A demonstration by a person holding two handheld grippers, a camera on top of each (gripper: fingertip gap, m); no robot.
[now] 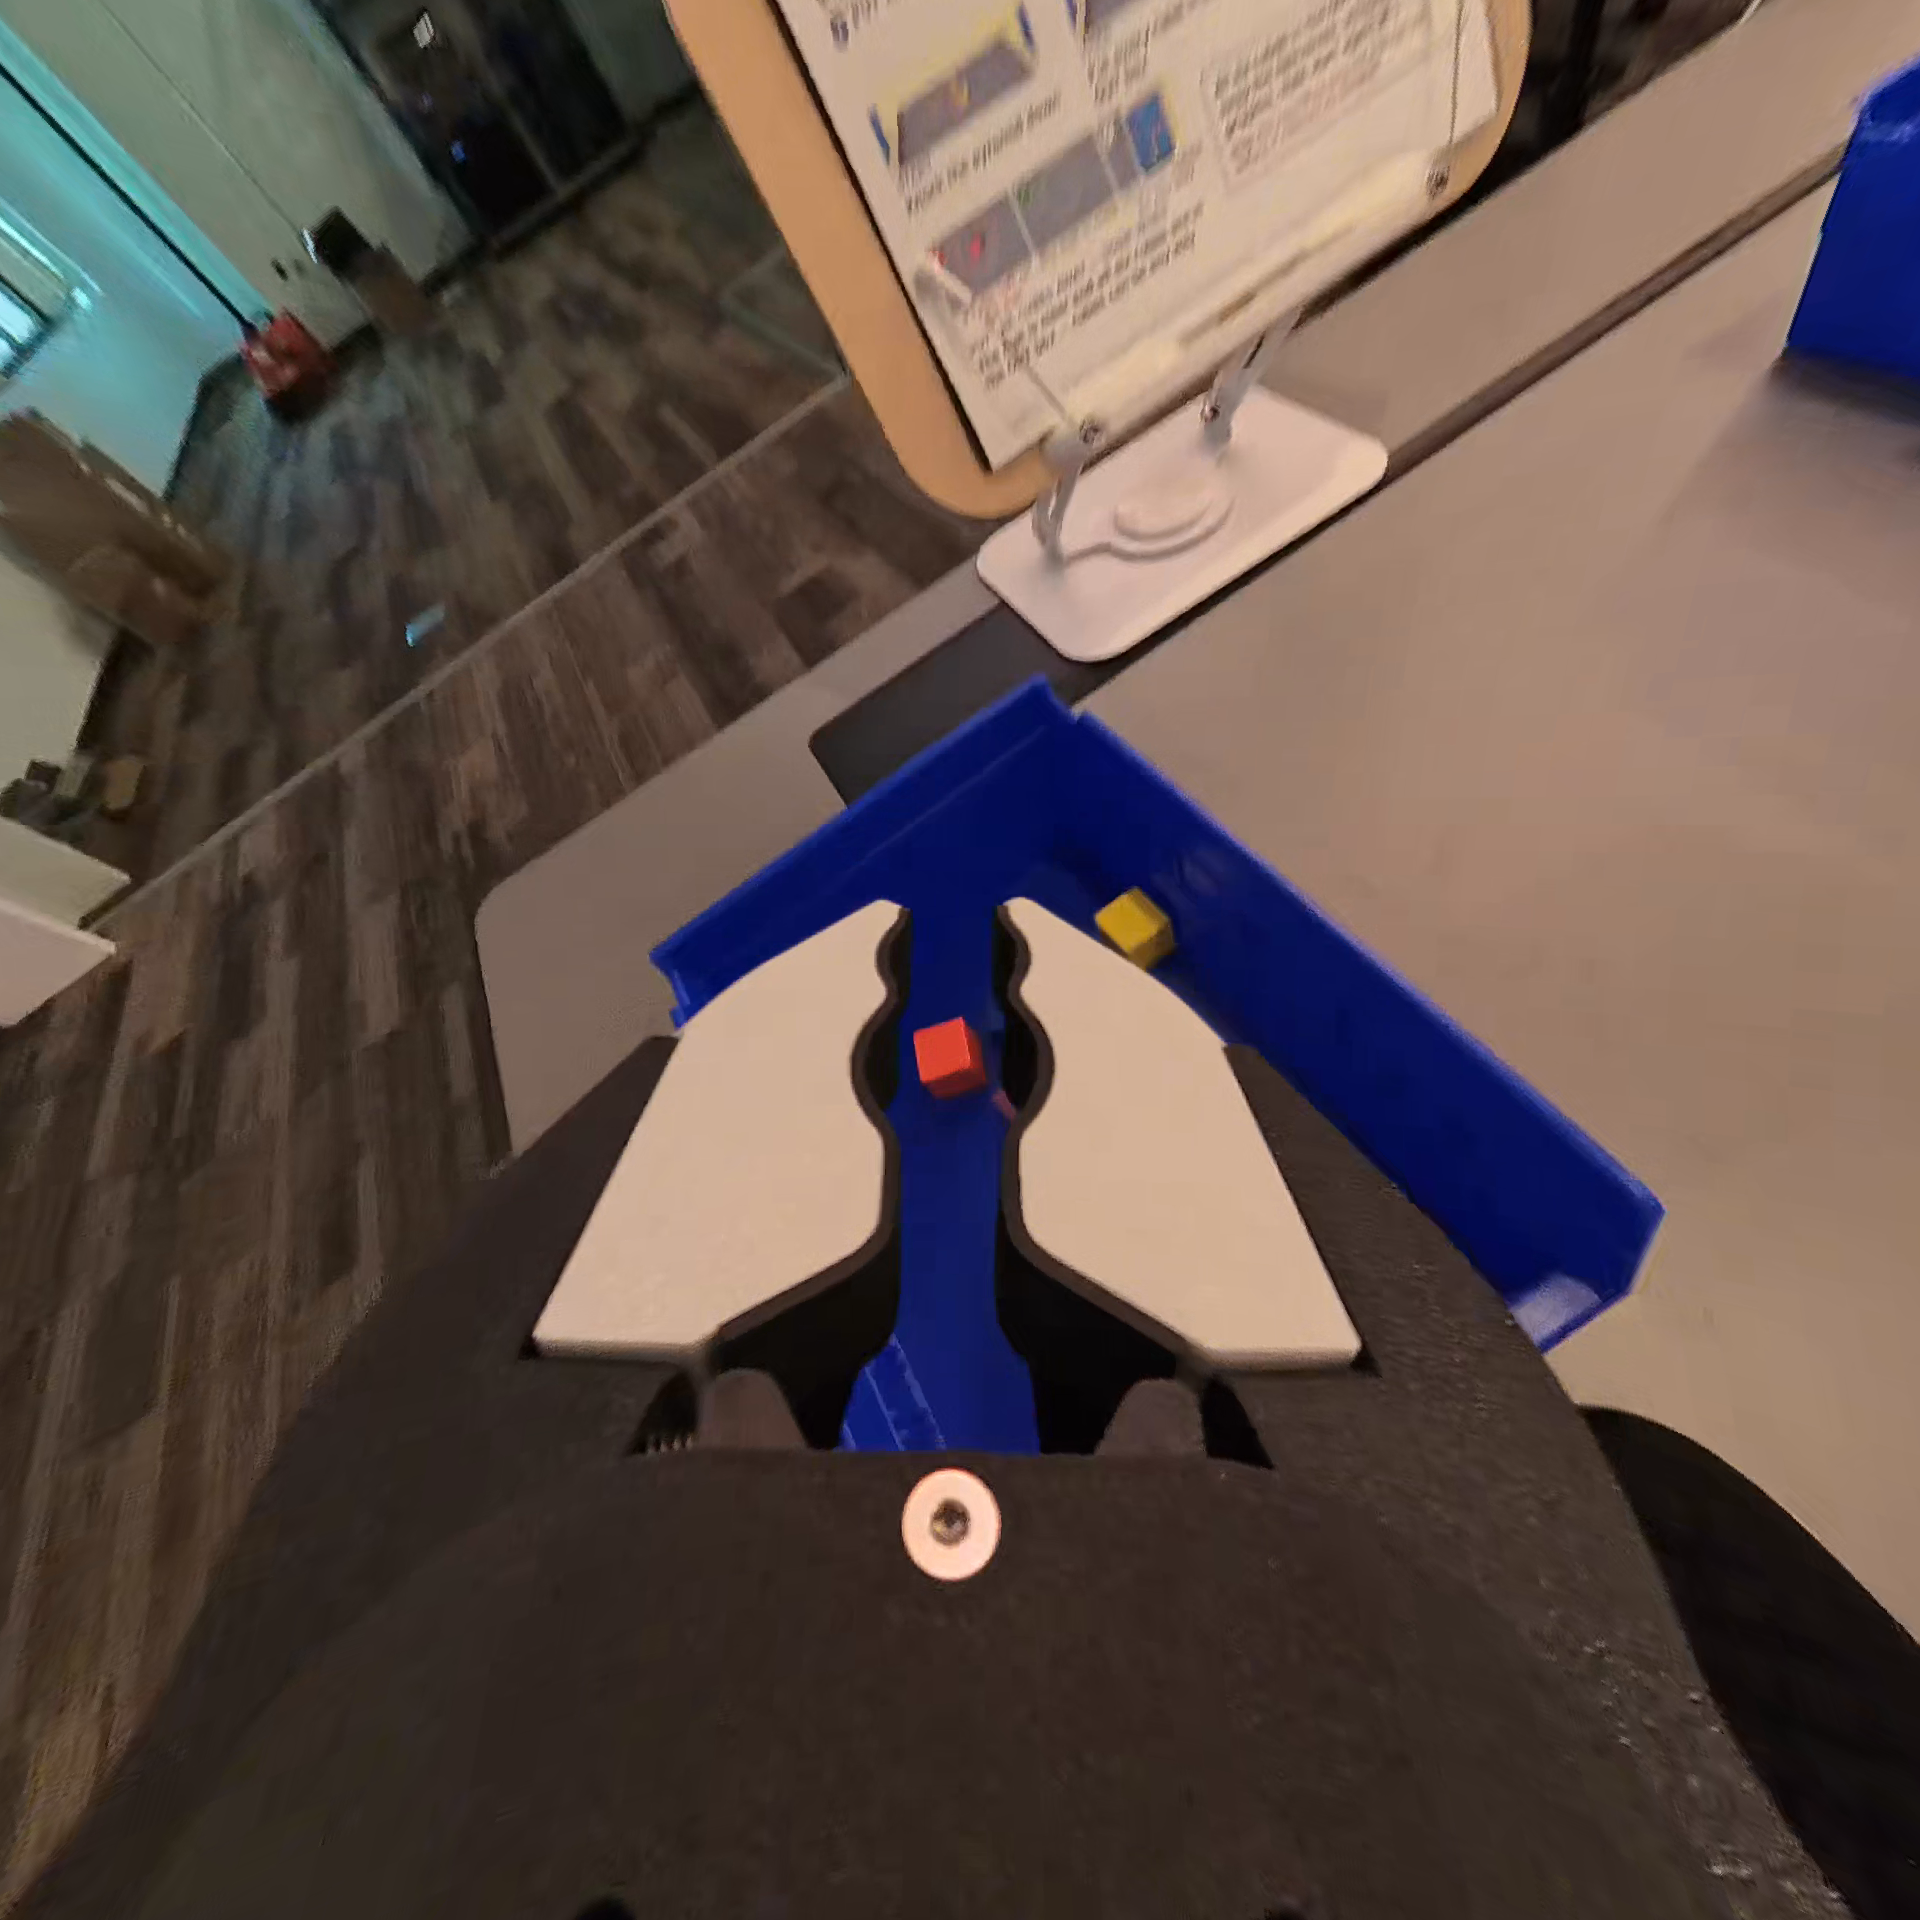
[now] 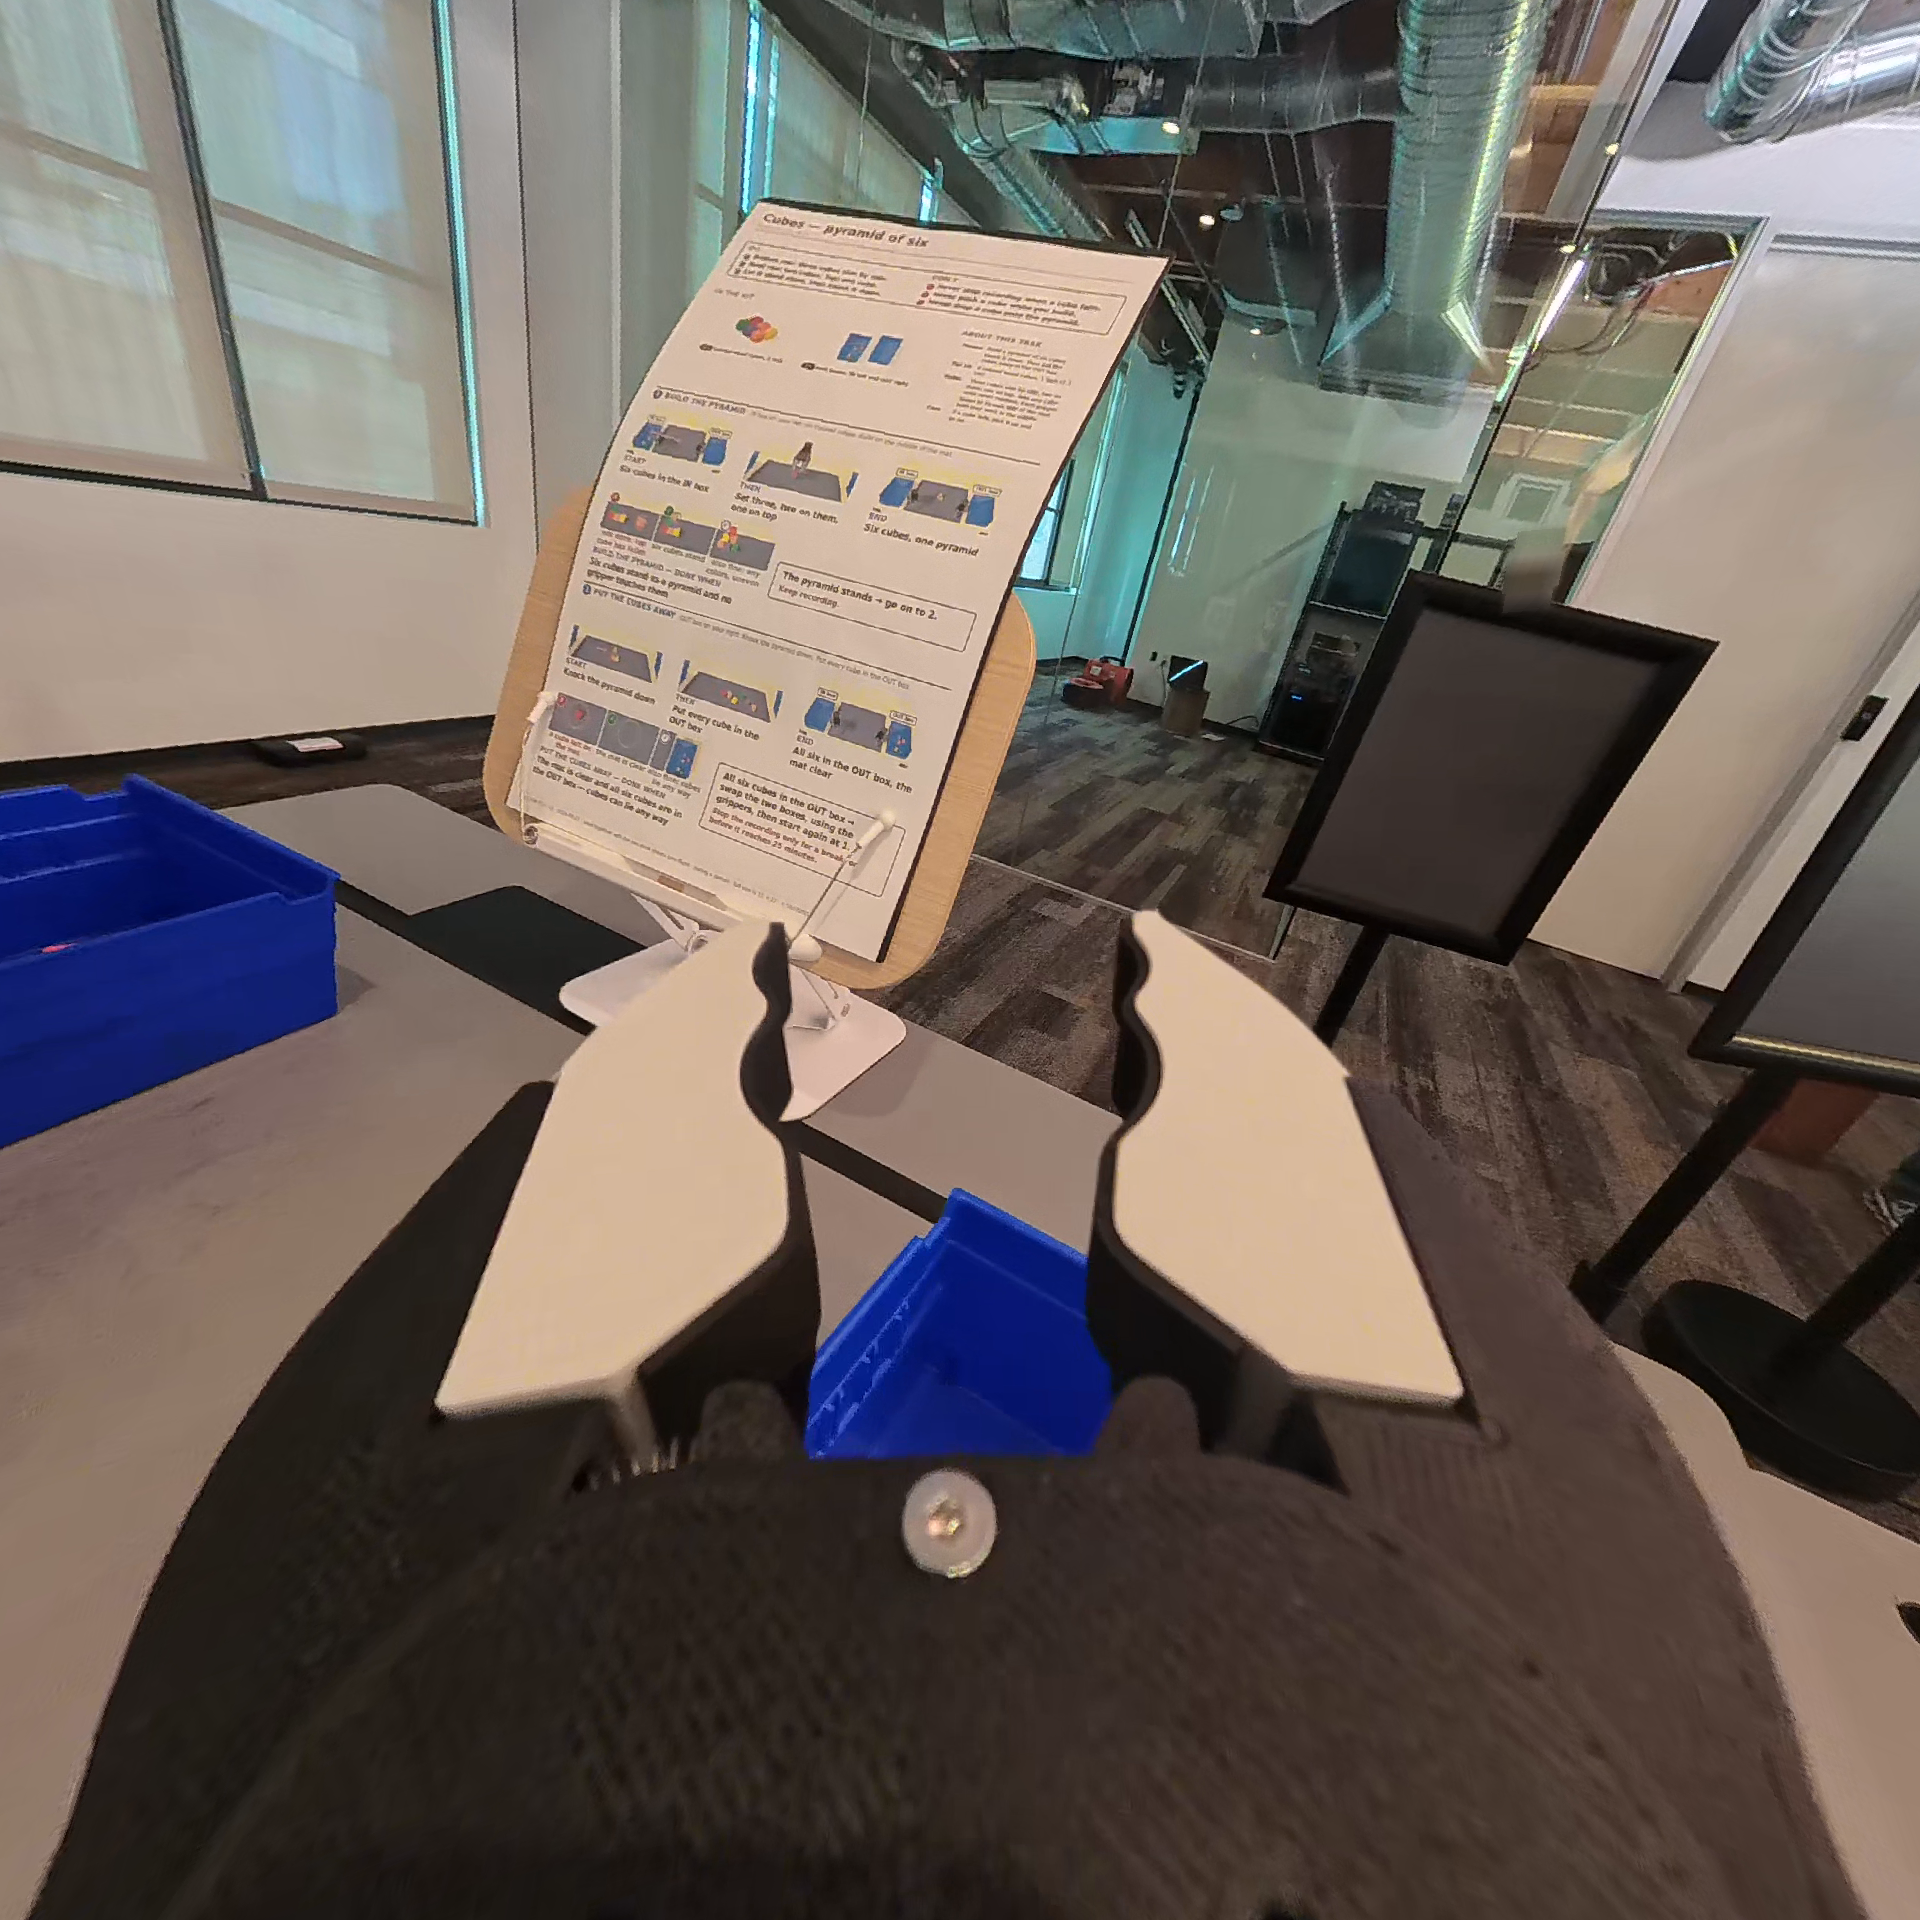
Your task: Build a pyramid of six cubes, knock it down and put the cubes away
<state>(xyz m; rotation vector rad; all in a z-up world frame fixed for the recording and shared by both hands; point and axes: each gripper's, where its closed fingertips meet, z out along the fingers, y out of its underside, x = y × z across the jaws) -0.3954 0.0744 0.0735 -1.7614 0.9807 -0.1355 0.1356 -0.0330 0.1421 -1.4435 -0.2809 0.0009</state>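
In the left wrist view my left gripper (image 1: 954, 920) hangs over a blue box (image 1: 1351, 1039), jaws a little apart. A red cube (image 1: 948, 1055) shows in the gap between the fingers, lying on the box floor and touching neither finger. A yellow cube (image 1: 1135, 925) lies by the box's far right wall. In the right wrist view my right gripper (image 2: 956, 935) is open wide and empty above a second blue box (image 2: 956, 1330), most of which it hides. The first box also shows at the left of the right wrist view (image 2: 156, 935), with a small red spot inside.
An instruction sheet on a white-footed stand (image 2: 810, 582) stands at the table's far edge, also in the left wrist view (image 1: 1143, 260). The grey table (image 1: 1558, 675) ends just beyond both boxes. A black sign on a floor stand (image 2: 1475, 769) is off the table to the right. About 55 cm separates my left fingertips from my right.
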